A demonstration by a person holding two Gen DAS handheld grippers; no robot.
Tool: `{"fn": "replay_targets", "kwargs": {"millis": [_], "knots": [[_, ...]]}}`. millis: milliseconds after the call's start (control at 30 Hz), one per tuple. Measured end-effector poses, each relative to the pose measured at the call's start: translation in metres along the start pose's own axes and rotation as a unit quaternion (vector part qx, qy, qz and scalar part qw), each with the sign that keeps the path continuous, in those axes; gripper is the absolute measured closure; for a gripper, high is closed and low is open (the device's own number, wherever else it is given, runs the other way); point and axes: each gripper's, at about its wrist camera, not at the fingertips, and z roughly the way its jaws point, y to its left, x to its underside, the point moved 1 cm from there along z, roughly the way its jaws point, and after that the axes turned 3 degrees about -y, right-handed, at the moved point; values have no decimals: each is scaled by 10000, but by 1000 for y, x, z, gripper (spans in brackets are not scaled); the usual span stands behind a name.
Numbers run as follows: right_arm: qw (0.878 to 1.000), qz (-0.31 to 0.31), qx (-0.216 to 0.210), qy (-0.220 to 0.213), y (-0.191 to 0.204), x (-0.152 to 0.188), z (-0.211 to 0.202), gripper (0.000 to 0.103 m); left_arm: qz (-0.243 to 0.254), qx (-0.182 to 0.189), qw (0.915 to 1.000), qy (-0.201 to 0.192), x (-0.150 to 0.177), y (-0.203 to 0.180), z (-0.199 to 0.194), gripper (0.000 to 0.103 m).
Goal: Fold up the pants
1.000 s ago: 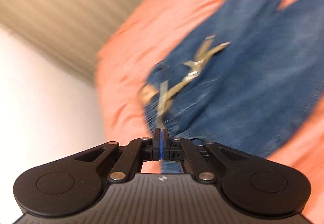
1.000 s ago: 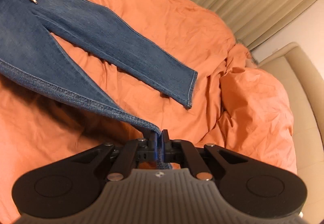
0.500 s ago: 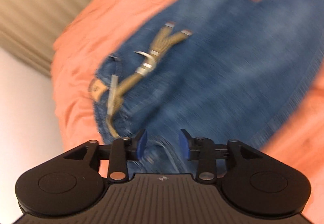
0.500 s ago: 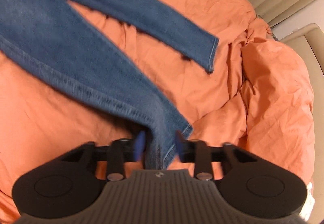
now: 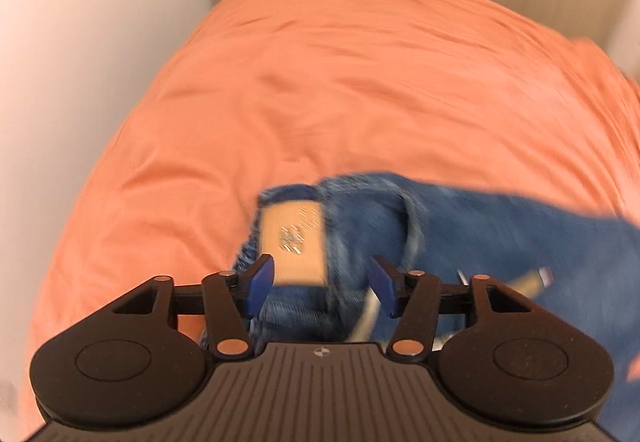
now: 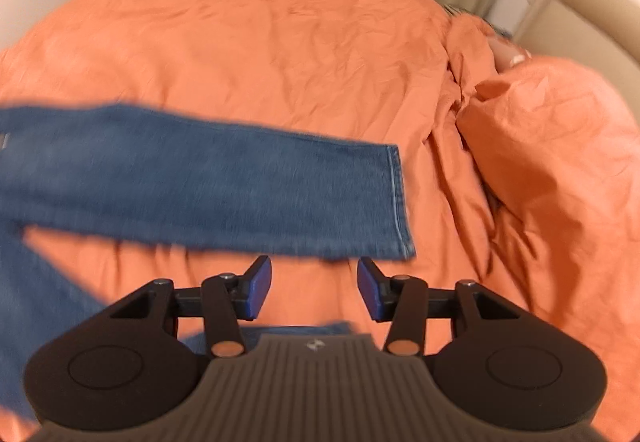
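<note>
Left gripper (image 5: 322,284): blue-padded fingers spread wide, gripping nothing. Directly ahead and under the gap lies the waistband end of the blue denim pants (image 5: 460,242), with a tan rectangular leather patch (image 5: 294,242) showing between the pads. Denim runs off to the right of the tongs.

Right gripper (image 6: 315,288): fingers likewise spread, empty. Just beyond the tips lies the far leg's hem (image 6: 398,202); that leg stretches leftward across the view. The near leg passes beneath the tool body.

Pants lie flat on the rumpled orange duvet (image 6: 260,54), long axis crosswise to both tongs. Judgement: left sits nearer the waist, right nearer the hems.

Motion blur smears the denim; belt and crotch hard to make out.
</note>
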Motion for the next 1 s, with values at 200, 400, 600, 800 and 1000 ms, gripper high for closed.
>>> {"fn": "replay_targets", "kwargs": {"millis": [200, 400, 600, 800, 1000], "knots": [[9966, 742, 356, 82, -52, -47, 40, 43, -710, -60, 9972, 222, -5, 24, 47, 32], [9841, 1698, 431, 299, -84, -55, 119, 51, -920, 101, 9957, 35, 0, 31, 56, 30], [9791, 1958, 528, 153, -87, -69, 197, 55, -843, -50, 9961, -237, 6, 19, 57, 54], [9830, 1680, 660, 332, -79, -81, 241, 98, -786, -193, 9952, -542, 10, 16, 52, 75], [9889, 1210, 850, 115, -72, -81, 235, 103, -348, -386, 9918, -1164, 9, 2, 30, 79]]}}
